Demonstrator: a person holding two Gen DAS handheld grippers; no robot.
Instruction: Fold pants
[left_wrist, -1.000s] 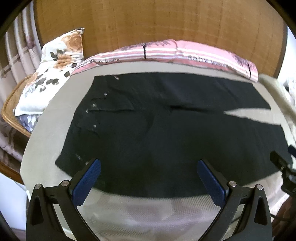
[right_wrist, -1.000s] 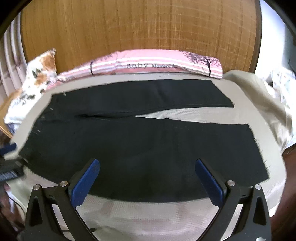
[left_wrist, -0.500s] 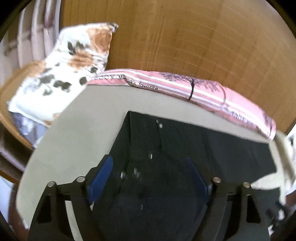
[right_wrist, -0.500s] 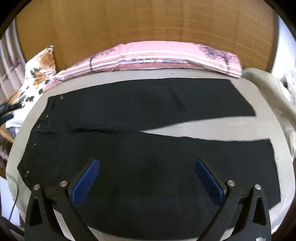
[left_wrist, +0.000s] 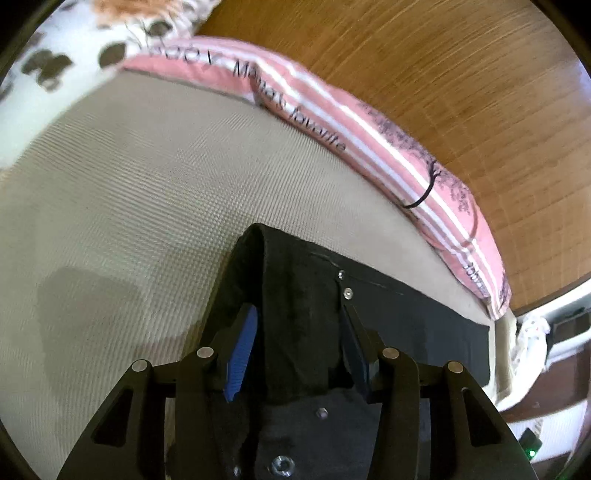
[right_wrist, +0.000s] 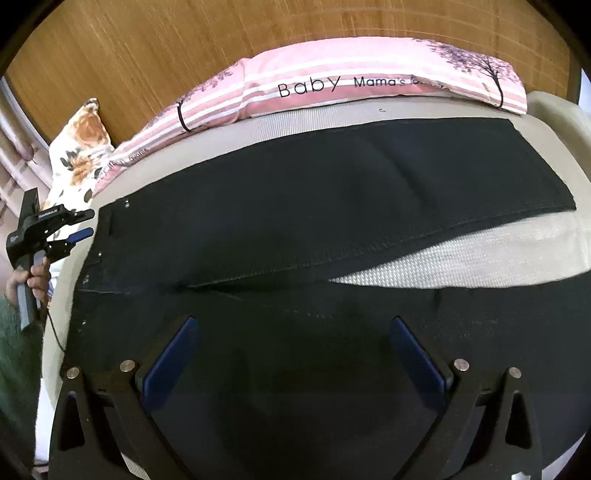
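Black pants lie flat on the bed, waist to the left, two legs running right with a wedge of sheet between them. My left gripper is down at the waist's far corner. Its jaws are closing, with a raised ridge of waistband between the blue pads, which stand just clear of the cloth. The right wrist view shows that gripper at the pants' left edge, held by a hand. My right gripper hovers wide open over the near leg, holding nothing.
A pink striped pillow lies along the wooden headboard, with a floral pillow at its left end. The beige woven sheet spreads left of the waist. A beige blanket sits at the far right.
The left gripper swung left to the waist's far corner, dropped close to the cloth, and its jaws narrowed around the waistband. The right gripper moved forward over the near leg, still open.
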